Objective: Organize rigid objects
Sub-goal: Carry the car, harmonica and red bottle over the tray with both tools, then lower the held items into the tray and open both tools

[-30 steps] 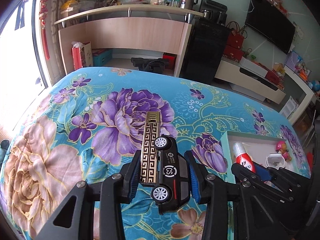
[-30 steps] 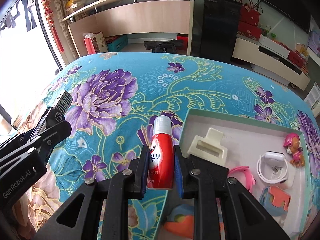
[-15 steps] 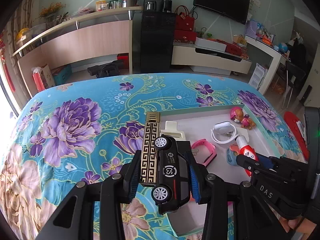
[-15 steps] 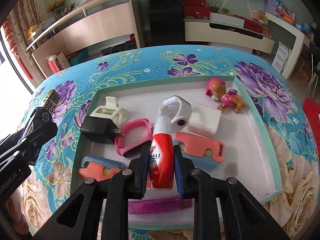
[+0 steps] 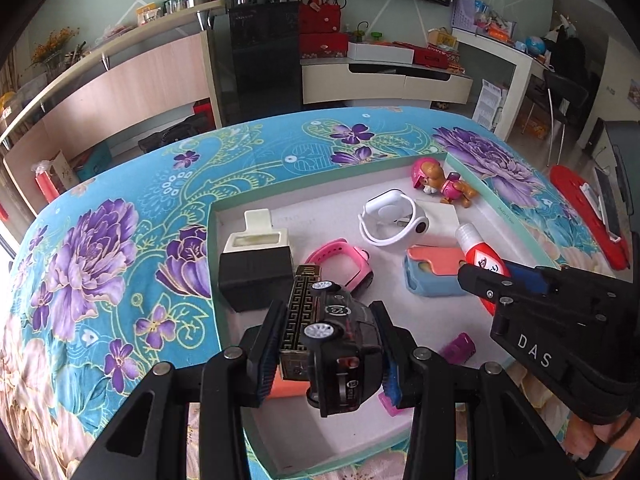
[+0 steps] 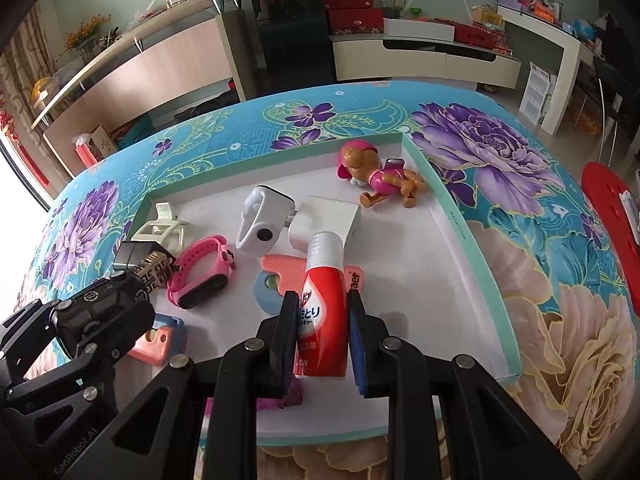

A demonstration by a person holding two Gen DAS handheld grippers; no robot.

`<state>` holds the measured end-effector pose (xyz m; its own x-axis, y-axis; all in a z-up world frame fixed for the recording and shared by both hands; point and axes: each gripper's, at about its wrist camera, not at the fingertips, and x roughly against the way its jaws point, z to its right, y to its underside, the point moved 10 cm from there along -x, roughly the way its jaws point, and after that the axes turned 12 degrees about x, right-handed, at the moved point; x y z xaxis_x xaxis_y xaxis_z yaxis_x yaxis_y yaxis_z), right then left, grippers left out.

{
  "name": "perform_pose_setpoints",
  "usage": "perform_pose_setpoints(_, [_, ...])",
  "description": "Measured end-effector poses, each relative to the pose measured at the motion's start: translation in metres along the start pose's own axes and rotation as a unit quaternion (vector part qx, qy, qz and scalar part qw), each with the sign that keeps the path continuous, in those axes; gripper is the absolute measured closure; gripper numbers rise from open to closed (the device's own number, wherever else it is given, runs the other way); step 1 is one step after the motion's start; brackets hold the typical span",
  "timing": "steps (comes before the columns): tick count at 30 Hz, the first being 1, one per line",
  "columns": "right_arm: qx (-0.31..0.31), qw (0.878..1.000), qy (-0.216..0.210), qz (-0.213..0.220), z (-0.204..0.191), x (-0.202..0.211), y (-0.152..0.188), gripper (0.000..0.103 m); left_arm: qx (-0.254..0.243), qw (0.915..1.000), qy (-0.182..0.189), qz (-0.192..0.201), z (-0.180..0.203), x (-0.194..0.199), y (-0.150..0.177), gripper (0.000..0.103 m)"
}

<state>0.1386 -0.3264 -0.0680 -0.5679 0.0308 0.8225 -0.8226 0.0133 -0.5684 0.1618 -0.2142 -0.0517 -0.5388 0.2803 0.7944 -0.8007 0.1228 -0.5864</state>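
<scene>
Left wrist view: black toy car (image 5: 340,344) and gold-patterned bar (image 5: 298,312) sit side by side between the pads of the left gripper (image 5: 326,350), jaws part closed on the pair, above the near-left part of the white tray (image 5: 520,220). Right wrist view: red tube (image 6: 322,308) with white cap clamped in the right gripper (image 6: 320,336), jaws nearly closed, over the tray's middle. Ahead of both grippers, already in the tray: pink watch (image 5: 344,264), white watch (image 5: 390,218), dog figure (image 6: 376,172), black block (image 5: 256,274), coral-and-blue pieces. Judgement: sorting well along; remaining is to set down these three held items. Floral cloth (image 5: 120,220) beside the tray shows no stray objects.
</scene>
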Motion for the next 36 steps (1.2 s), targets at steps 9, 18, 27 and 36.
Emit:
perform_pose_setpoints(9, [0.024,1.0,-0.008,-0.009,-0.016,-0.009,0.004,0.079,0.005,0.9993,-0.013,-0.033,-0.008,-0.019,0.013,0.058])
perform_pose_setpoints(18, [0.036,0.999,-0.011,-0.013,-0.021,-0.01,0.004,0.079,0.011,0.9989,-0.016,-0.042,-0.01,-0.022,0.015,0.058])
perform_pose_setpoints(27, [0.037,0.999,0.0,-0.012,-0.02,-0.005,0.002,0.079,0.016,0.9993,-0.022,-0.027,-0.019,-0.009,0.008,0.037])
perform_pose_setpoints(36, [0.038,0.999,0.004,-0.006,-0.021,0.005,0.001,0.053,0.04,0.998,-0.05,0.0,-0.05,0.015,-0.002,0.029])
